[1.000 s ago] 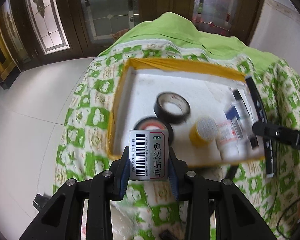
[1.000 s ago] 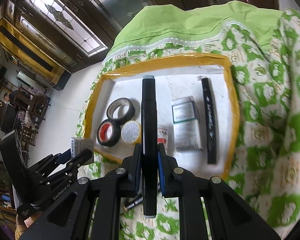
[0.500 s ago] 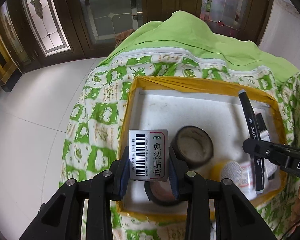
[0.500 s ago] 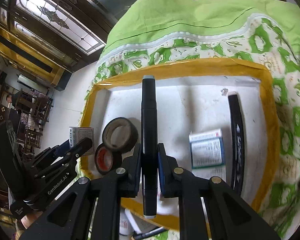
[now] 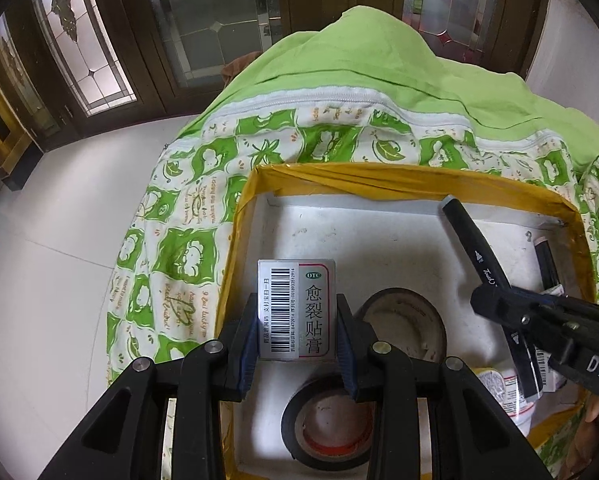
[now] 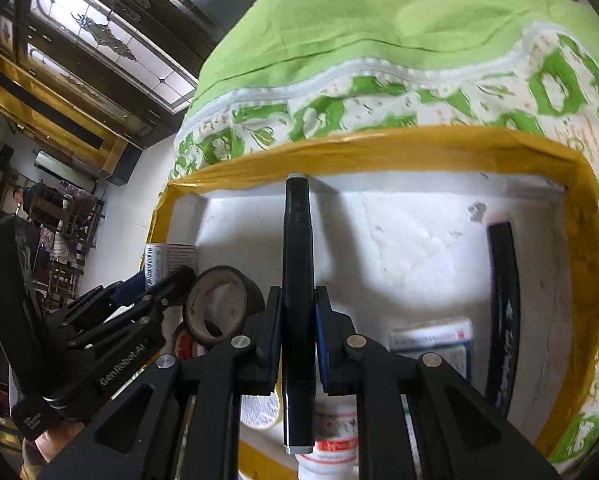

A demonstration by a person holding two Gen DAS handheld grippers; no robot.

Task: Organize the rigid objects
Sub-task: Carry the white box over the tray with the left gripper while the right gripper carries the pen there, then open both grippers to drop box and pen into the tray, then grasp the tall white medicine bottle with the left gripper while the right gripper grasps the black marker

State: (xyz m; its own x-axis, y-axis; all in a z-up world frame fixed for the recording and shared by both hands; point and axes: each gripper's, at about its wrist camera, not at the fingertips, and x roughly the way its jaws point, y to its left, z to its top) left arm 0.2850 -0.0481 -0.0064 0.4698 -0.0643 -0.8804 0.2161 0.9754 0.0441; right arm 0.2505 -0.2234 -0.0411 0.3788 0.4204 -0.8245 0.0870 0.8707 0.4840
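Note:
My left gripper (image 5: 297, 316) is shut on a small white medicine box (image 5: 296, 309) with a barcode, held over the left part of a white tray with a yellow taped rim (image 5: 379, 178). In the right wrist view that box (image 6: 167, 264) shows at the tray's left wall. My right gripper (image 6: 298, 320) is shut on a black marker pen (image 6: 298, 264) that points toward the tray's far wall (image 6: 379, 146). The same pen (image 5: 479, 268) and the right gripper (image 5: 499, 304) appear at the right of the left wrist view.
In the tray lie two black tape rolls (image 5: 403, 324) (image 5: 331, 424), a white bottle (image 6: 331, 452), a foil-lidded pot (image 5: 495, 388), a white-blue box (image 6: 431, 340) and another black pen (image 6: 503, 312). A green patterned cloth (image 5: 179, 248) covers the surface; white floor (image 5: 59, 240) lies left.
Both grippers have come forward and down over the tray, still holding the box and the pen. The tray and its contents now fill more of both views.

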